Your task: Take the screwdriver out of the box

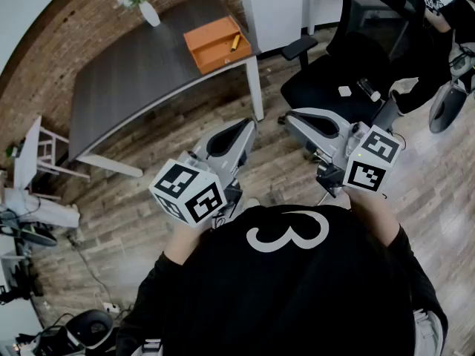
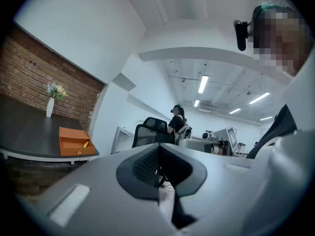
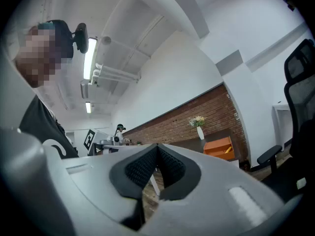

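An open orange box (image 1: 214, 44) stands on the far right end of a dark table (image 1: 141, 76), with a yellow-handled screwdriver (image 1: 235, 41) lying inside it. My left gripper (image 1: 250, 126) and right gripper (image 1: 290, 118) are held side by side close to my chest, well short of the table, over the wooden floor. Both point level, and neither has anything between its jaws. In the left gripper view the box (image 2: 76, 147) and screwdriver (image 2: 85, 144) sit far off to the left of the shut left gripper (image 2: 158, 149). From the shut right gripper (image 3: 157, 147), the box (image 3: 218, 147) appears far off to the right.
A black office chair (image 1: 349, 73) stands just ahead on the right, near the table's white leg (image 1: 256, 87). A white vase with flowers (image 1: 148, 10) is at the table's back. A white chair (image 1: 33, 158) and equipment are at the left. Another person (image 2: 177, 122) stands in the distance.
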`<action>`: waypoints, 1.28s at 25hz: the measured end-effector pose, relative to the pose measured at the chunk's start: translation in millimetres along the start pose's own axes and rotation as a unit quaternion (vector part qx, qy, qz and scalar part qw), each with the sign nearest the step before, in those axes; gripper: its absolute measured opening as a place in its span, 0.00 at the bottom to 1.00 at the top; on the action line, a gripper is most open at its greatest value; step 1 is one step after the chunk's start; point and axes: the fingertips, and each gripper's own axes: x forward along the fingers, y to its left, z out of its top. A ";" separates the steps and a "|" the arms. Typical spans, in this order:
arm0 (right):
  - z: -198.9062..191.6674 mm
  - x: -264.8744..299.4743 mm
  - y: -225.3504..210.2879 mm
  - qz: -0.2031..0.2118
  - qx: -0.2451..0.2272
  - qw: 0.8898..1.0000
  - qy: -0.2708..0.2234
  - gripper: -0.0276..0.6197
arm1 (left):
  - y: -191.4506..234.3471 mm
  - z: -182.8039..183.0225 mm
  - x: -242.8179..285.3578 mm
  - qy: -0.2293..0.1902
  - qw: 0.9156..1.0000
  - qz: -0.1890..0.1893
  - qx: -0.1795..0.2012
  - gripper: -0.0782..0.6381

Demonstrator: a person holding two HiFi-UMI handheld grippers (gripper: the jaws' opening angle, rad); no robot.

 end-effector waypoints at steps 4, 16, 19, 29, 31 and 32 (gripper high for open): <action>0.4 -3.6 2.4 0.002 -0.001 1.000 0.000 0.04 | -4.9 0.7 1.1 0.001 1.000 -0.001 0.002 0.13; -16.4 -4.2 -16.9 -0.019 0.025 1.000 -0.002 0.05 | 8.2 -19.1 11.2 0.007 1.000 -0.007 -0.010 0.13; -18.7 -4.7 -31.2 -0.027 0.029 0.999 -0.003 0.05 | 14.3 -20.9 24.7 0.016 1.000 -0.012 -0.011 0.13; -12.0 18.9 -121.4 -0.043 0.048 0.998 0.001 0.05 | 72.7 -18.2 104.8 0.033 0.999 -0.031 -0.025 0.13; -8.9 30.4 -141.8 -0.042 0.059 0.997 0.006 0.05 | 90.5 -14.8 120.8 0.043 0.998 -0.027 -0.032 0.13; -5.3 37.1 -153.0 -0.042 0.064 0.997 0.008 0.05 | 100.7 -11.2 129.5 0.046 0.998 -0.026 -0.036 0.13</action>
